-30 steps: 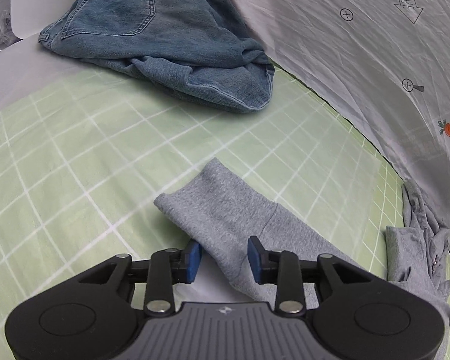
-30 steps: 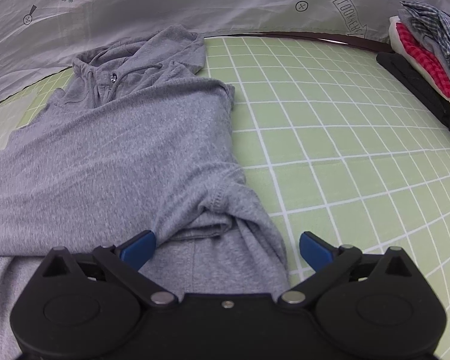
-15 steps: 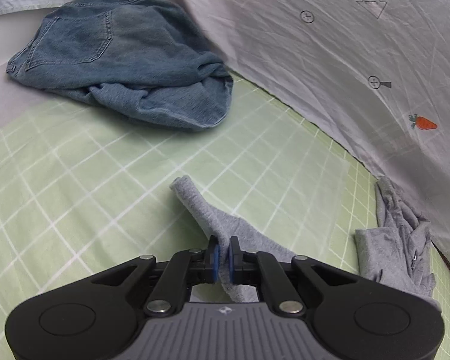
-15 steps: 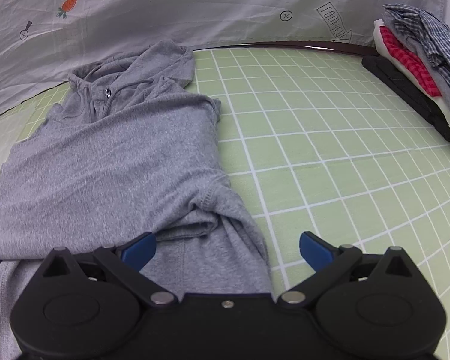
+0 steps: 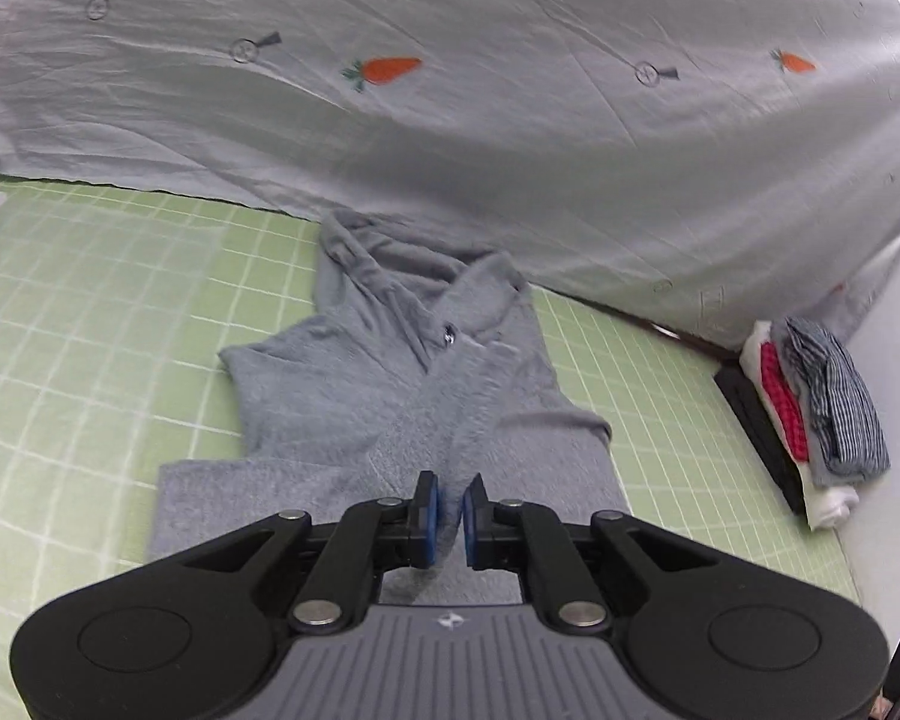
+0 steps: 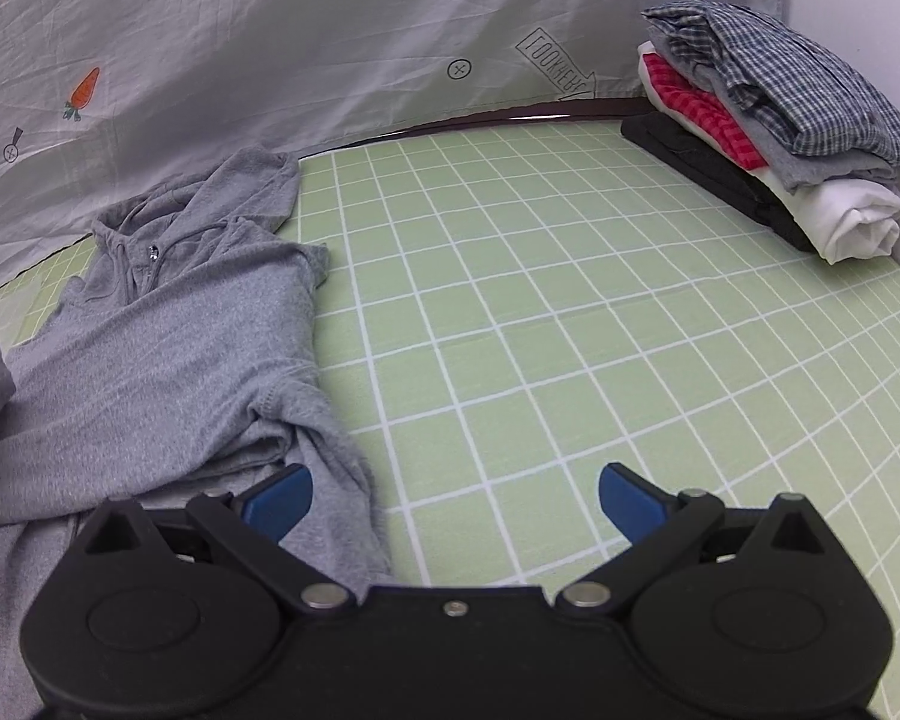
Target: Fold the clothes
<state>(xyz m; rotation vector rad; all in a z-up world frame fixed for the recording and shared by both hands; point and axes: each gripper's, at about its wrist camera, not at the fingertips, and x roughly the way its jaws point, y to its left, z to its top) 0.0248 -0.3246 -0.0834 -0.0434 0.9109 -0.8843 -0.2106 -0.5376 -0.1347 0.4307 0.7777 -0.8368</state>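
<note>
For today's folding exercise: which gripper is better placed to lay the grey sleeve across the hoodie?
Left. The left gripper is shut on the sleeve above the hoodie; the right gripper is open, holding nothing.

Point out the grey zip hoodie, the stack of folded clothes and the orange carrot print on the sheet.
grey zip hoodie (image 6: pixel 168 354): right wrist view, on the flat chest panel.
stack of folded clothes (image 6: pixel 780 114): right wrist view, on the checked top garment.
orange carrot print (image 5: pixel 387 69): left wrist view, on the carrot's body.
</note>
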